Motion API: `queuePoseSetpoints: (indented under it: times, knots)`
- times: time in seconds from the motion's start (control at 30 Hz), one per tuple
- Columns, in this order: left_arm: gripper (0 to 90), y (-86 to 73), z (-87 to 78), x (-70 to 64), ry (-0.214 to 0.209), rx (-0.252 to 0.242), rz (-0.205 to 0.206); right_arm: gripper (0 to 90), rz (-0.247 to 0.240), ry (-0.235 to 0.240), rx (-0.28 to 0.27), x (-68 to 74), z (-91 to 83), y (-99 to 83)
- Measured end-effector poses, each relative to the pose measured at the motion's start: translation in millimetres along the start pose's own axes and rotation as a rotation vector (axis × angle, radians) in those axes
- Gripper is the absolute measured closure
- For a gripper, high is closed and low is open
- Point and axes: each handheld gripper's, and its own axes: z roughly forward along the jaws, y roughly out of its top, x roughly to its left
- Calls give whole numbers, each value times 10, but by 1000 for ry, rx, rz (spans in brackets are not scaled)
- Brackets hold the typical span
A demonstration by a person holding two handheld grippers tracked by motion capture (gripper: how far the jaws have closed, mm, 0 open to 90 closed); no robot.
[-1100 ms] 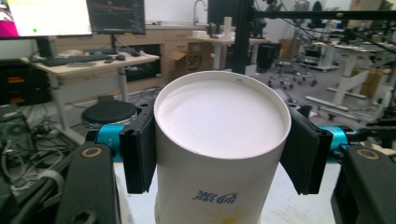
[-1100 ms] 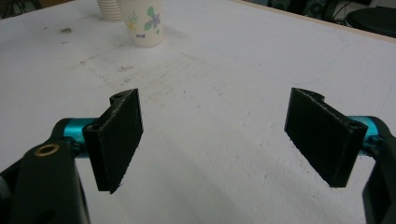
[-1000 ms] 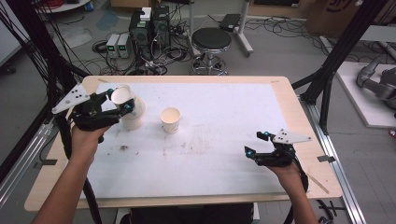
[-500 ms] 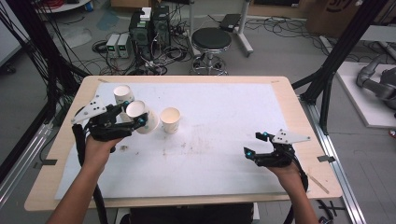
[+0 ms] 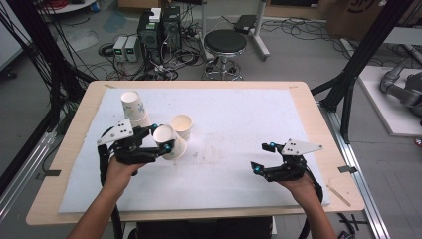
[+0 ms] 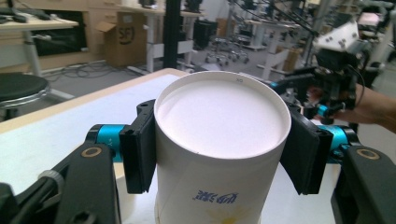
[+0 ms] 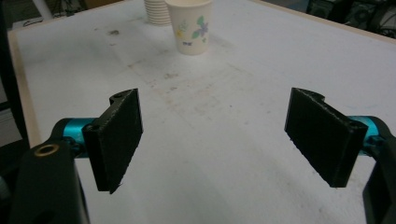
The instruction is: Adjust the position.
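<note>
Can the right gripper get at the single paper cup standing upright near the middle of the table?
Probably yes: the right gripper is open, and bare white mat lies between it and the paper cup.

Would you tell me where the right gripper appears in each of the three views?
High view: the right gripper is at lower right, jaws apart, over the white mat.
Left gripper view: upper right, farther off, beyond the paper cup.
Right gripper view: its two black jaws rise from the bottom, wide apart.
Shared landmark: the white mat lies under it in all three.
</note>
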Motion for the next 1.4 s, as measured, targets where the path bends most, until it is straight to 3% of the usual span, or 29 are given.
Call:
queuePoseSetpoints:
  times: [0.4,0.53,0.7,0.73,0.77,0.83,1.4]
  knots:
    - [364,-98,222,-179,-85,35,6,197,-42,87,-16,154,143,175]
    - [364,-122,285,-223,-112,48,8,197,-59,142,-30,205,225,207]
    - [362,-133,370,-270,-145,54,5,197,-59,199,-3,291,330,246]
    - [362,-136,389,-275,-151,58,5,197,-89,173,-20,280,360,258]
    - [362,-138,407,-281,-159,61,2,197,-84,205,-6,304,376,265]
    - [362,-144,451,-298,-172,72,4,197,-94,222,-7,331,412,279]
    - [362,-120,694,-421,-248,95,19,198,-135,303,25,490,632,296]
